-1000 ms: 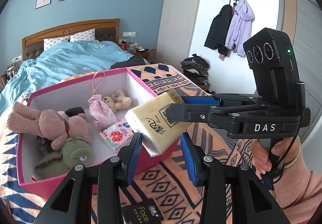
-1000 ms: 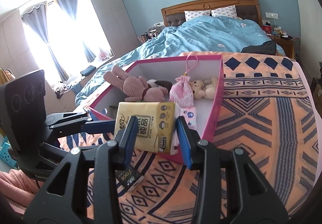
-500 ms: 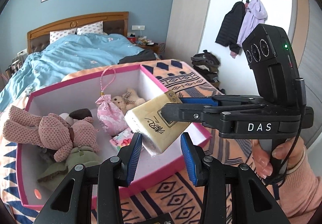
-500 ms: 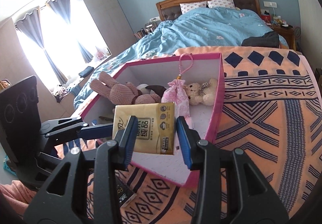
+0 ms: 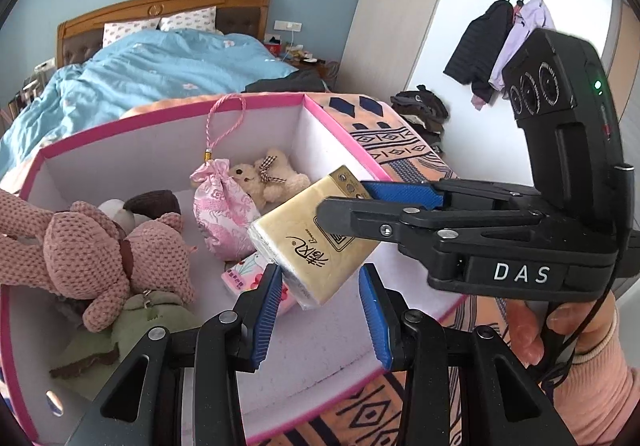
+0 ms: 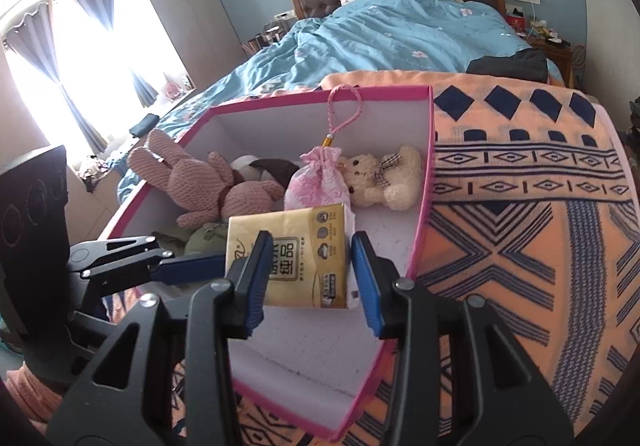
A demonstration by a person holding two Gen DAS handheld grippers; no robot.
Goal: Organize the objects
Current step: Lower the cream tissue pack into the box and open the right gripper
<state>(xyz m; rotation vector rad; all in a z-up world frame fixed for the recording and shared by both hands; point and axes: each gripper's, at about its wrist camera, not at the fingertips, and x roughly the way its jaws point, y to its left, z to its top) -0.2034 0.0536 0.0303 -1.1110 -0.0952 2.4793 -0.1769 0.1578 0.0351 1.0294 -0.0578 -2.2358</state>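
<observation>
Tissue pack (image 5: 304,246), yellow and tilted, hangs just above the floor of the pink storage box (image 5: 344,133). It sits between the pads of the right gripper (image 6: 310,266), whose jaws are opening around it. The left gripper (image 5: 320,298) has its pads a narrow gap apart; the pack's lower corner is between them, with no squeeze that I can see.

Only the right wrist view takes in the bright curtained window (image 6: 92,1). Only the left wrist view shows the jackets (image 5: 480,41) on a wall rack and the person's right hand (image 5: 560,330) on the handle. Both views share the blue bed (image 6: 400,33) and the orange patterned blanket (image 6: 520,205) under the box.

Inside the box lie a pink knitted rabbit (image 5: 92,250), a pink drawstring pouch (image 5: 224,205) and a small cream teddy (image 6: 380,177).

White letters "DAS" (image 5: 520,272) mark the right gripper's body. The pack carries Chinese characters (smaller print is too fine to read).
</observation>
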